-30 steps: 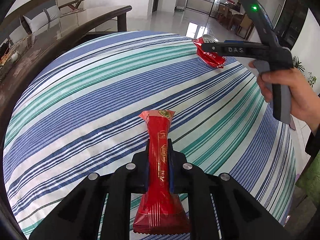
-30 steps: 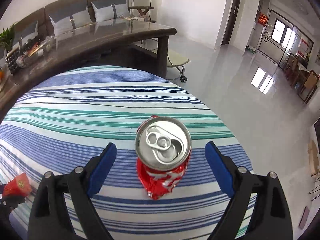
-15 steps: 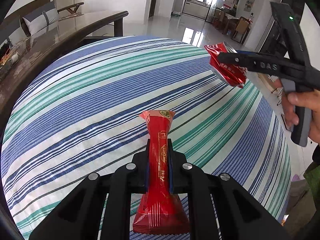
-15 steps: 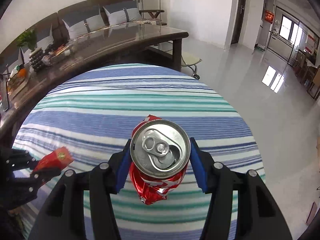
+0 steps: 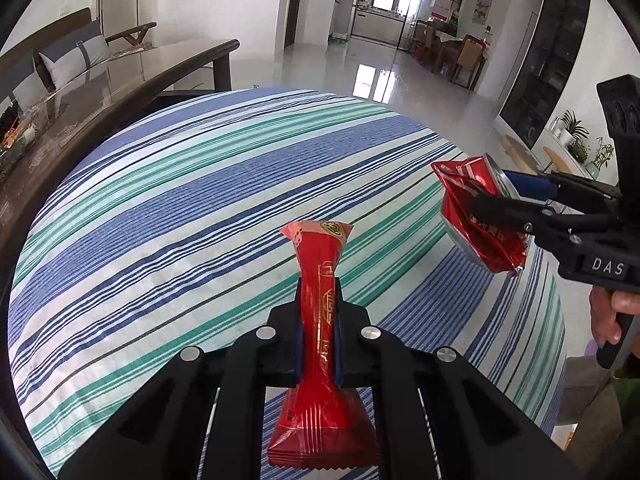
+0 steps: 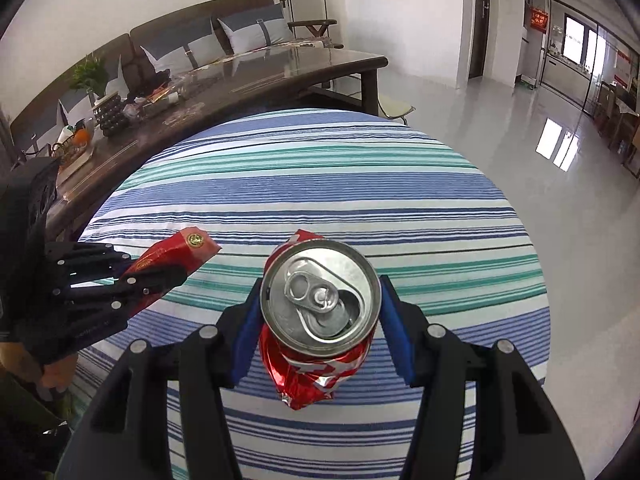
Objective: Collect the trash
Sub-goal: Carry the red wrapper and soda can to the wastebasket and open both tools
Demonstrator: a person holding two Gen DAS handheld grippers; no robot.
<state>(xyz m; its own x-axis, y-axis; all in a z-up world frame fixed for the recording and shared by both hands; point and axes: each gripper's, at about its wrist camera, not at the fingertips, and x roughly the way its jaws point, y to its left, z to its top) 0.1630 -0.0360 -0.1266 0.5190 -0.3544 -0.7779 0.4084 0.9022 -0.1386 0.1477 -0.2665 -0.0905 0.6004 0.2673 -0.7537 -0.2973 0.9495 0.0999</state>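
Observation:
My left gripper (image 5: 318, 320) is shut on a red snack wrapper (image 5: 320, 276), pinched at its narrow middle and held above the striped tablecloth (image 5: 180, 200). The same wrapper (image 6: 176, 254) and left gripper (image 6: 160, 276) show at the left edge of the right wrist view. My right gripper (image 6: 320, 300) is shut on a crushed red soda can (image 6: 320, 296), silver top facing the camera, blue pads pressed on both sides. In the left wrist view the can (image 5: 476, 216) hangs in the air at the right, clamped in the right gripper (image 5: 492, 196), with a hand (image 5: 612, 312) on its handle.
A round table under the blue, green and white striped cloth fills both views. A dark wooden table (image 6: 260, 80) with clutter and a sofa (image 6: 200, 40) stand behind it. Glossy floor (image 6: 500, 128) lies to the right of the table's edge.
The right gripper closed on the can, lifted it off the cloth and carried it toward the near right side. The left gripper kept its hold on the wrapper and shifted slightly.

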